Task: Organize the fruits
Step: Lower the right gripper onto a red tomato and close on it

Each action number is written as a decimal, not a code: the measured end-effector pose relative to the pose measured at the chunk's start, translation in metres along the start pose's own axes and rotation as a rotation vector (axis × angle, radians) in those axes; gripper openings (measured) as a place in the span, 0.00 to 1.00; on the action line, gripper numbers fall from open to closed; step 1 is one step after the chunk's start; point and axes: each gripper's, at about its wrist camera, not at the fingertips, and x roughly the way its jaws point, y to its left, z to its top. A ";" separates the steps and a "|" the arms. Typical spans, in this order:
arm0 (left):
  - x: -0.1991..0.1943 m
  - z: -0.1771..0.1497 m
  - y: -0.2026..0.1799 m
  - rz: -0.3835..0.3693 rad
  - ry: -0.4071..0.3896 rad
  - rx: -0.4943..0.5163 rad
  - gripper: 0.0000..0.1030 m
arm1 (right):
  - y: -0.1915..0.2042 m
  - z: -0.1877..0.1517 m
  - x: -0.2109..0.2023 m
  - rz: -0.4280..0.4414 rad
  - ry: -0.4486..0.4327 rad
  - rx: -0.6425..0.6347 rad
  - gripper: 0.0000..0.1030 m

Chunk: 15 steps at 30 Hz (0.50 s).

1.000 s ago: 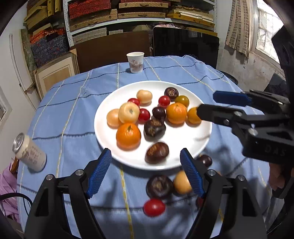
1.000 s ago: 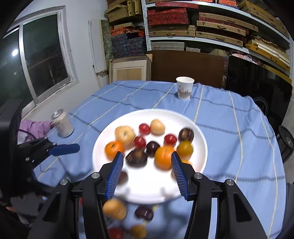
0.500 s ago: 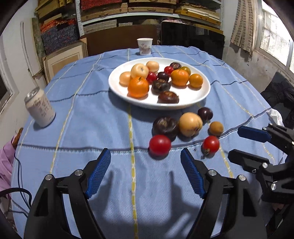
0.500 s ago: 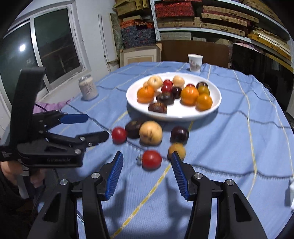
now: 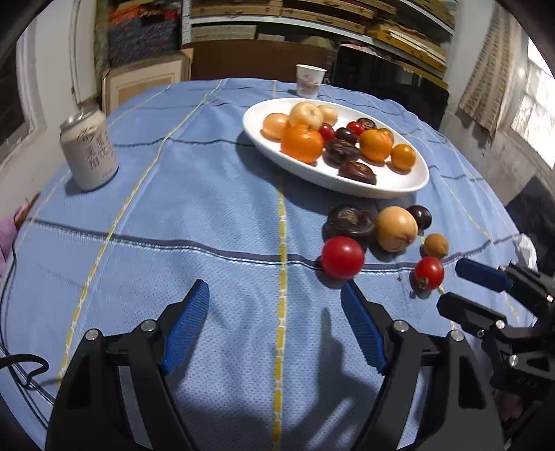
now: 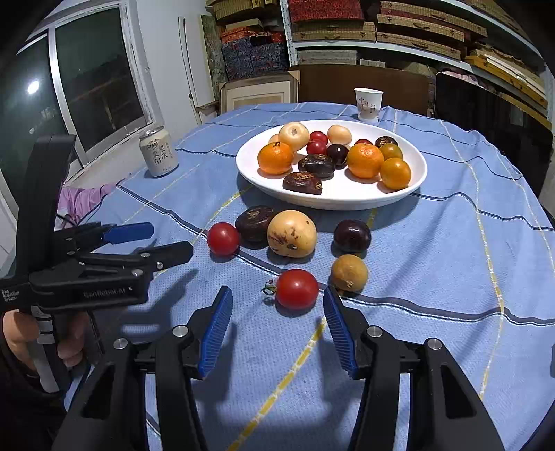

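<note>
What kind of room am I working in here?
Probably a home storeroom doubling as a dining spot: shelves stacked with boxes, a round table under a blue cloth, and a plate of fruit.

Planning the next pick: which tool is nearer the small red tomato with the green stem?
Right. The right tool sits just short of that tomato; the left tool is off to its left.

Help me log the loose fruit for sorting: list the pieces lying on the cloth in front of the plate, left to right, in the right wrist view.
Red tomato → dark fruit → large yellow fruit → dark plum.
</note>
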 end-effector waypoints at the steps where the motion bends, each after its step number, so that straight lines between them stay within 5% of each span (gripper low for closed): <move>1: 0.000 0.000 0.003 -0.007 0.001 -0.016 0.74 | 0.001 0.002 0.003 0.002 0.006 0.002 0.53; 8: 0.003 0.000 0.002 -0.006 0.007 -0.011 0.74 | 0.009 0.012 0.023 -0.045 0.042 -0.011 0.54; 11: 0.002 0.000 0.002 -0.006 0.002 -0.012 0.74 | 0.007 0.012 0.026 -0.042 0.058 -0.003 0.38; 15: 0.003 0.001 0.000 -0.001 0.006 0.002 0.74 | 0.005 0.010 0.027 -0.055 0.077 0.001 0.35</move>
